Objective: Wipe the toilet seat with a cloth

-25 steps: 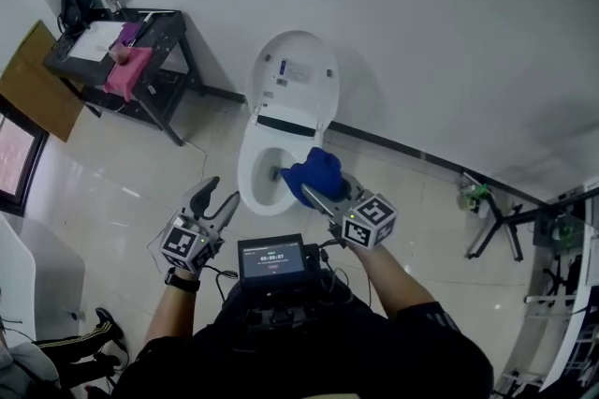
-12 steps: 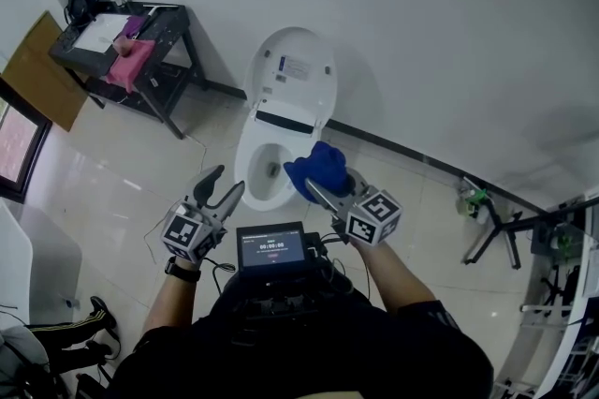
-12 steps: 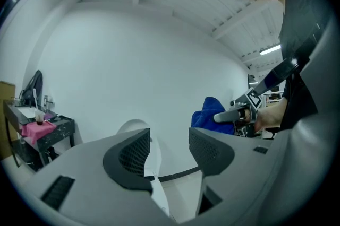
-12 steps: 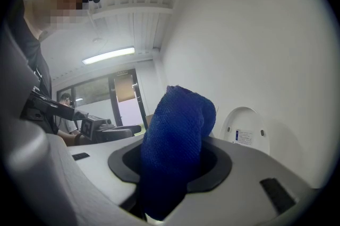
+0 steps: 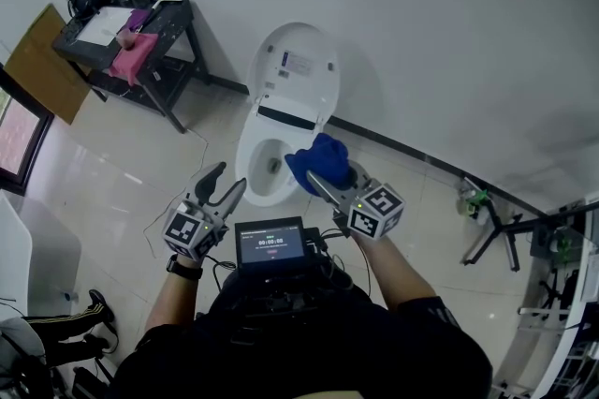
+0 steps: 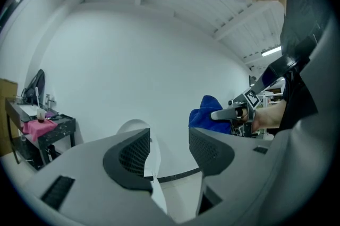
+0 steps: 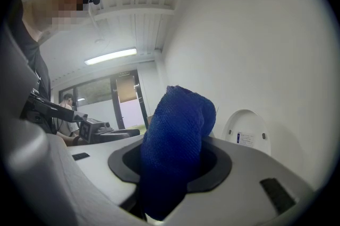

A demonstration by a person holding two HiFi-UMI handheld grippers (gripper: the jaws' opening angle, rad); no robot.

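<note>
Cloth (image 5: 319, 160): blue towelling, bunched into a thick roll. From the head view it sits over the right side of the toilet's ring; whether it touches there I cannot tell.
Cloth axis: its long axis runs along the jaws, and the rounded free end points forward past the tips, toward the wall and the raised lid (image 5: 298, 69). In the right gripper view the roll (image 7: 175, 148) stands up out of the jaws, with the lid (image 7: 247, 132) to its right.
Toilet seat (image 5: 245, 161): white ring around the bowl opening, its left and near parts bare.
Right gripper (image 5: 314, 179): pressed onto the cloth, the lower end of the roll squeezed between its two pads.
Left gripper (image 5: 227, 180): jaws spread with nothing between them, held near the front left of the bowl and apart from it. Its own view (image 6: 169, 153) looks past the jaws to the wall.
Step in hand: I judge the cloth is being brought to the seat's right side, so the wiping is at its start or between strokes.
Next move: it calls for tipping the roll downward so that its side lies flat on the ring, then sliding it around with light pressure.
Around: a black rack (image 5: 159, 46) with a pink rag stands well apart at the left wall.
</note>
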